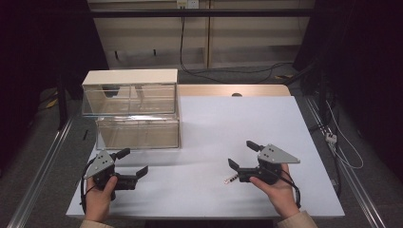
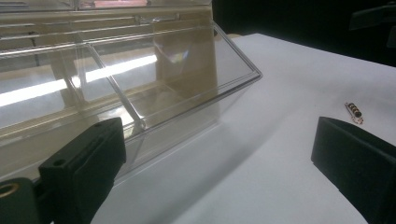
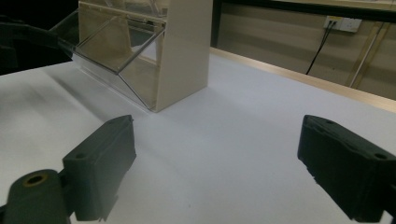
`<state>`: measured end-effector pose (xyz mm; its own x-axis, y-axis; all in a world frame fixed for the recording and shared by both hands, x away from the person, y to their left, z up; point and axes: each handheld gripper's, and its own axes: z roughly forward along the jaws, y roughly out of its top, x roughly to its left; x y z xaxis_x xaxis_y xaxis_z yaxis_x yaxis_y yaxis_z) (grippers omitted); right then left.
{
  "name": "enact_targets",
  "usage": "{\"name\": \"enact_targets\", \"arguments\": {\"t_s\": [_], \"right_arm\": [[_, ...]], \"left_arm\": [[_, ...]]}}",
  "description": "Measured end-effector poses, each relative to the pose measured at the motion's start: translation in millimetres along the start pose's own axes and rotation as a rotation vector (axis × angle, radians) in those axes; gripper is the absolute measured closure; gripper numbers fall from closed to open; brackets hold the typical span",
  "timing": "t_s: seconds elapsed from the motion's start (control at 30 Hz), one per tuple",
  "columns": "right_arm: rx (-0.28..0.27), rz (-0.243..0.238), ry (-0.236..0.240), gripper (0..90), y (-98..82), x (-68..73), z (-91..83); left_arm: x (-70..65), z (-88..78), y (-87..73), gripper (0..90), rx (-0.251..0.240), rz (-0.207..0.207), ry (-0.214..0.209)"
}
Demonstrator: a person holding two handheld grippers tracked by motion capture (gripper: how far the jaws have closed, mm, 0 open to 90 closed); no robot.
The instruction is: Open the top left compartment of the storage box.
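A clear two-tier drawer box (image 1: 130,97) with a cream top stands at the back left of the white table (image 1: 237,118). Its lower drawer (image 1: 138,134) is tipped open toward me, and also appears in the left gripper view (image 2: 177,79) and the right gripper view (image 3: 121,51). A small striped piece with a ring (image 1: 231,178) lies on the table beside the right gripper's nearer jaw, and shows again in the left gripper view (image 2: 354,112). My left gripper (image 1: 136,161) rests open just in front of the drawer. The right gripper (image 1: 240,153) is open too, with nothing between its jaws.
A wooden strip (image 1: 228,90) runs along the table's far edge. Cables (image 1: 190,71) trail over the floor behind, below a wall socket (image 3: 340,22). Metal rails (image 1: 43,166) flank the table, and a power strip (image 1: 331,138) lies at the right.
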<state>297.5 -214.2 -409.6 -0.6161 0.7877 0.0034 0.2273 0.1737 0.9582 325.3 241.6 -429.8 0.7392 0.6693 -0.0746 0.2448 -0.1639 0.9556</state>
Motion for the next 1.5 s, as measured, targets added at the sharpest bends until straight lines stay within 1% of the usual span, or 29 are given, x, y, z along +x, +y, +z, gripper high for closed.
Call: {"name": "enact_targets", "arguments": {"t_s": [0.03,0.07,0.13,0.2,0.23,0.3,0.43,0.5,0.53,0.6,0.67,0.7,0.73,0.87,0.9,0.93,0.97,1.0,1.07,1.2,1.23,1.27,1.3,1.33,1.4,1.5], "right_arm": [[0.000,0.003,0.018,13.8,4.5,1.6,5.7],[0.001,0.001,0.025,14.2,6.9,2.2,8.4],[0.004,0.000,0.030,14.5,9.3,3.0,11.0],[0.009,-0.002,0.042,16.2,14.7,4.4,16.2],[0.011,-0.002,0.052,17.7,20.8,5.6,21.3],[0.013,-0.007,0.054,18.6,24.0,6.3,23.6],[0.012,-0.011,0.087,25.2,36.8,8.2,33.7],[0.020,-0.022,0.101,26.9,45.8,9.6,41.0],[0.020,-0.022,0.101,26.9,45.8,9.6,41.0],[0.020,-0.015,0.120,31.1,50.7,9.6,44.9],[0.021,-0.007,0.133,33.5,54.9,10.0,48.7],[0.028,-0.010,0.140,36.8,58.9,10.7,52.5],[0.028,-0.010,0.140,36.8,58.9,10.7,52.5],[0.027,0.010,0.173,48.0,65.7,11.2,59.6],[0.027,0.023,0.202,53.0,70.1,11.4,63.1],[0.027,0.021,0.205,56.0,71.6,11.6,64.2],[0.029,0.018,0.218,60.1,73.7,11.7,65.7],[0.029,0.018,0.218,60.1,73.7,11.7,65.7],[0.033,0.013,0.230,62.9,77.9,12.5,68.5],[0.040,0.014,0.256,70.5,85.5,13.9,74.7],[0.038,0.015,0.271,75.0,88.3,14.5,77.7],[0.038,0.015,0.271,75.0,88.3,14.5,77.7],[0.036,0.016,0.274,79.0,90.8,14.9,81.0],[0.036,0.016,0.274,79.0,90.8,14.9,81.0],[0.035,0.015,0.283,83.0,93.3,15.1,84.3],[0.039,0.018,0.301,87.2,97.1,17.5,89.0]], "left_arm": [[0.0,-0.3,0.1,3.0,-0.002,-0.002,0.001],[0.3,-0.6,0.2,3.0,-0.003,-0.001,0.001],[0.5,-0.8,0.2,3.0,0.000,0.001,0.003],[0.5,-0.4,-0.2,3.0,0.003,0.002,0.001],[0.2,-0.1,-0.3,3.0,0.004,-0.001,0.000],[0.4,0.0,-0.2,3.0,0.007,0.006,-0.003],[0.4,0.2,-0.3,3.0,0.011,0.008,-0.004],[0.4,0.2,-0.3,3.0,0.011,0.008,-0.005],[0.4,0.2,-0.3,3.0,0.012,0.009,-0.005],[0.5,0.3,-0.4,3.0,0.012,0.008,-0.007],[0.3,0.5,-0.4,3.0,0.014,0.009,-0.006],[0.1,0.6,-0.5,3.0,0.016,0.006,-0.008],[-0.1,0.7,-0.6,3.0,0.017,0.008,-0.008],[0.1,0.9,-0.5,3.0,0.017,0.009,-0.010],[0.1,0.9,-0.6,3.0,0.017,0.005,-0.010],[0.1,0.9,-0.6,3.0,0.017,0.005,-0.010],[0.1,0.9,-0.6,3.0,0.017,0.005,-0.010],[0.2,1.0,-0.7,3.0,0.019,0.006,-0.012],[0.1,1.2,-0.8,3.0,0.020,0.006,-0.012],[-0.4,1.9,-0.9,3.0,0.022,0.007,-0.015],[-0.4,2.1,-0.8,3.0,0.023,0.010,-0.017],[-0.5,2.2,-0.8,3.0,0.024,0.010,-0.018],[-0.4,2.2,-0.9,3.0,0.025,0.010,-0.019],[-0.4,2.3,-0.9,3.0,0.025,0.010,-0.020],[0.0,2.4,-1.0,3.0,0.027,0.013,-0.020],[0.0,2.9,-1.6,3.0,0.028,0.003,-0.020]]}}
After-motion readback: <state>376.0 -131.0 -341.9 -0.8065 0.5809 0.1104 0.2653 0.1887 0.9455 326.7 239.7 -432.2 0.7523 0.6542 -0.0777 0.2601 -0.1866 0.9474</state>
